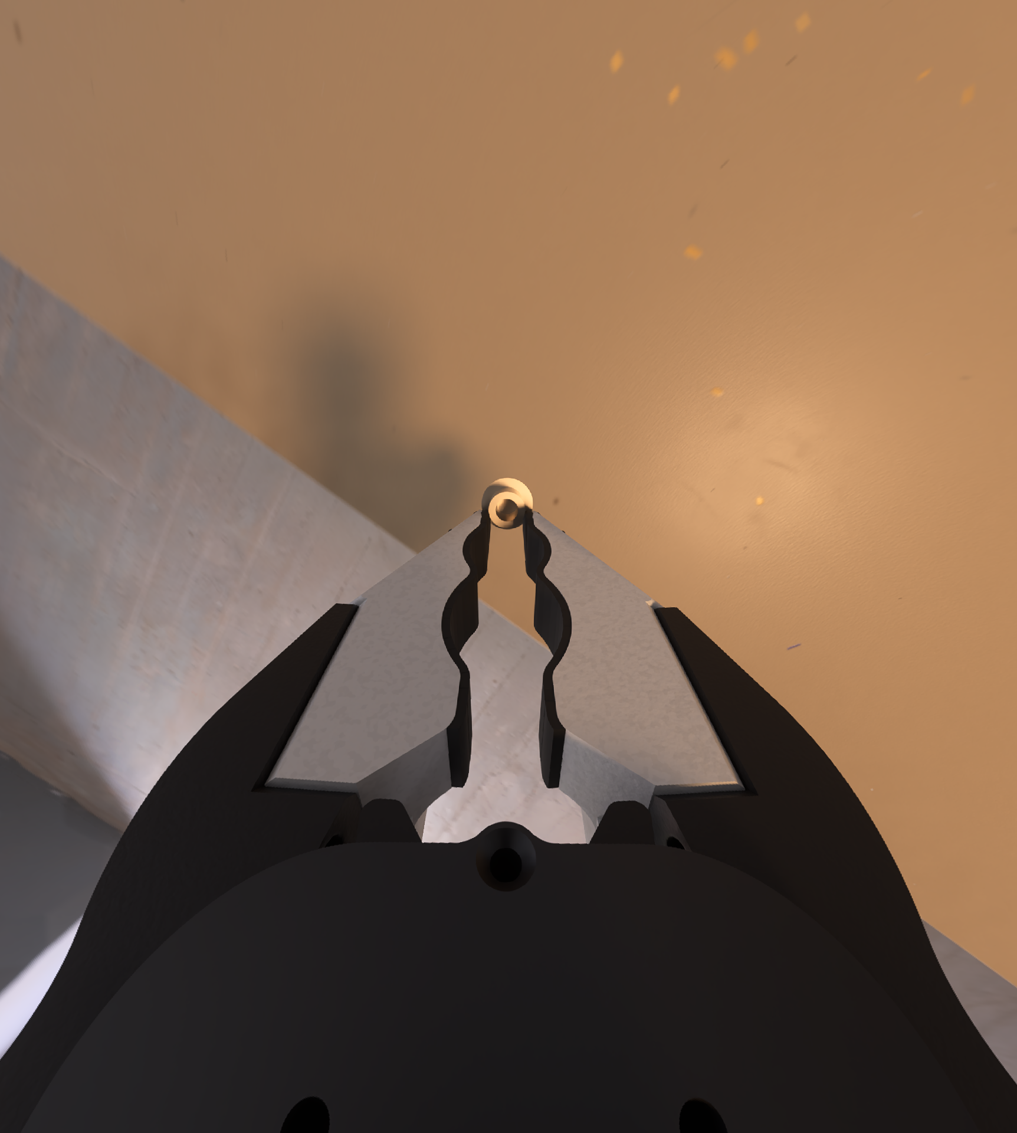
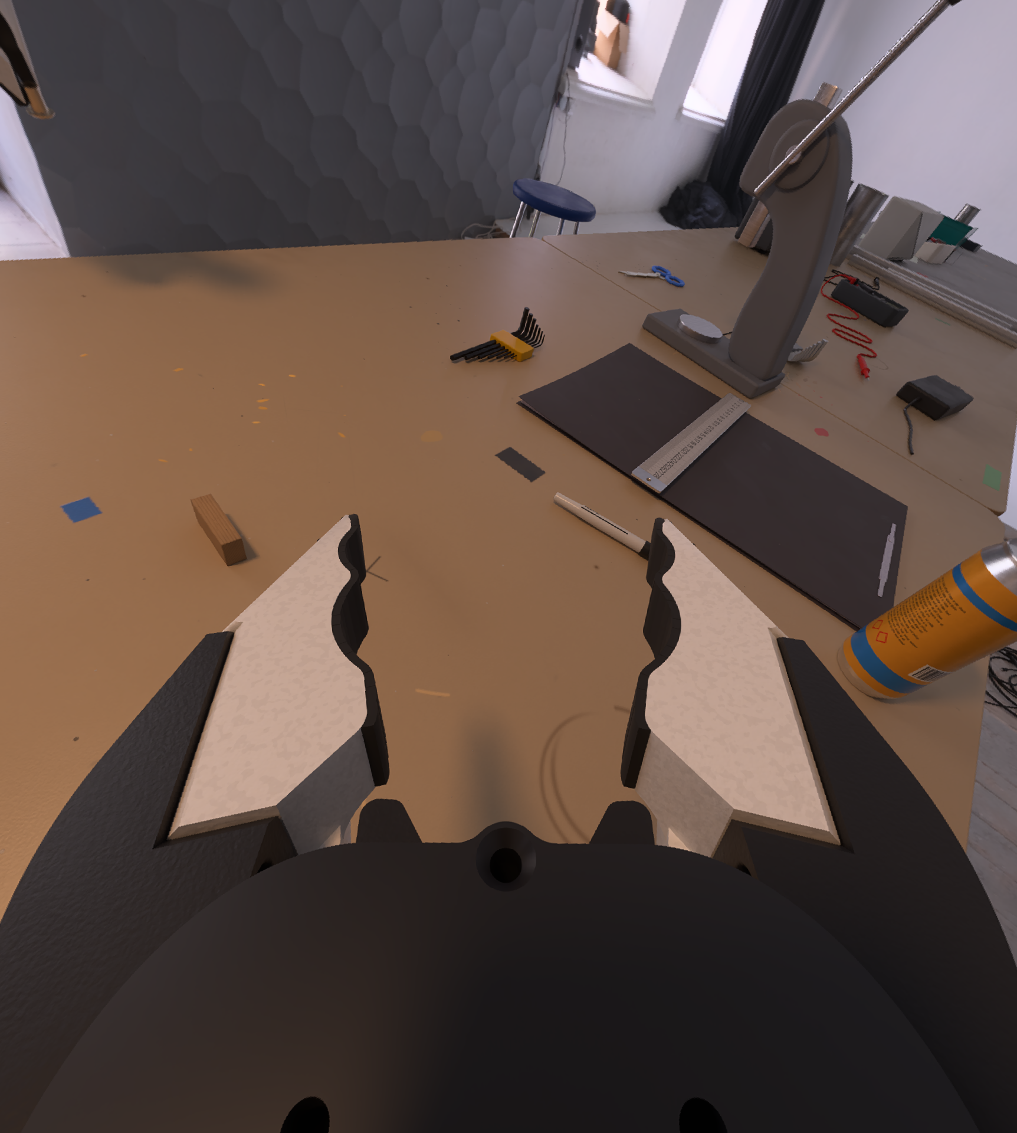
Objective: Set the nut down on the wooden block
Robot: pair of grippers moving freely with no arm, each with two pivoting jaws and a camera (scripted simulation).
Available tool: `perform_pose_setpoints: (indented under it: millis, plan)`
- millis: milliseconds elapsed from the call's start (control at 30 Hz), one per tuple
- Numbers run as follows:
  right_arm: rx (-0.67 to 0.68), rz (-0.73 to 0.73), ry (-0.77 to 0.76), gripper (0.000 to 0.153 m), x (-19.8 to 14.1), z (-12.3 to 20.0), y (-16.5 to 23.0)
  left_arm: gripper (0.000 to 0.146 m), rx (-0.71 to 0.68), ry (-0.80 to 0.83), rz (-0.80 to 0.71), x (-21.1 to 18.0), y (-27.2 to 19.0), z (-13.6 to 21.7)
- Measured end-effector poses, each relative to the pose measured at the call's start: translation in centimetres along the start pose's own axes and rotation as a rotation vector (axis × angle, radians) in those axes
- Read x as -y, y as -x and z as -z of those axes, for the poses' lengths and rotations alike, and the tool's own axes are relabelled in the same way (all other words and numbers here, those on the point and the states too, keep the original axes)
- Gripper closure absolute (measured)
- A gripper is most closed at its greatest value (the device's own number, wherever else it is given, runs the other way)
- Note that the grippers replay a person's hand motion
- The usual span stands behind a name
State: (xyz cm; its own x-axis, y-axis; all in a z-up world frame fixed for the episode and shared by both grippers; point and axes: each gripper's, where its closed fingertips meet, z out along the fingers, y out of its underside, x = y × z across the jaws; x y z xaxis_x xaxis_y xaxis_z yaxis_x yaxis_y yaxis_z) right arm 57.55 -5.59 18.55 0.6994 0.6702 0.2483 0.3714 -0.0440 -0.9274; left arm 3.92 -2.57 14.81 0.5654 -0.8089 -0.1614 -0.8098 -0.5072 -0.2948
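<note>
My left gripper (image 1: 507, 515) is shut on a small pale metal nut (image 1: 507, 504) pinched at its fingertips, held above the brown table (image 1: 677, 306) near the table's edge. The wooden block does not show in the left wrist view. In the right wrist view the wooden block (image 2: 218, 528) lies on the table (image 2: 310, 319), left of and beyond my right gripper (image 2: 506, 539), which is open and empty above the table. The left gripper with the nut (image 2: 40, 110) shows high at the top left corner of that view, well above the table.
A marker pen (image 2: 601, 522) lies by the right fingertip. A black mat (image 2: 739, 478) with a metal ruler (image 2: 690, 442), a hex key set (image 2: 503, 346), a grey press stand (image 2: 788, 245), an orange can (image 2: 953, 619) and scissors (image 2: 656, 274) are to the right.
</note>
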Motion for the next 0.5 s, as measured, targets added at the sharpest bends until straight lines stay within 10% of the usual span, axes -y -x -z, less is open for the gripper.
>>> perform_pose_setpoints:
  millis: [500]
  plan:
    - [0.025,0.013,-0.010,0.061,0.4,0.0,0.8,0.136,-0.124,-0.054,-0.513,15.9,-13.4,-1.3]
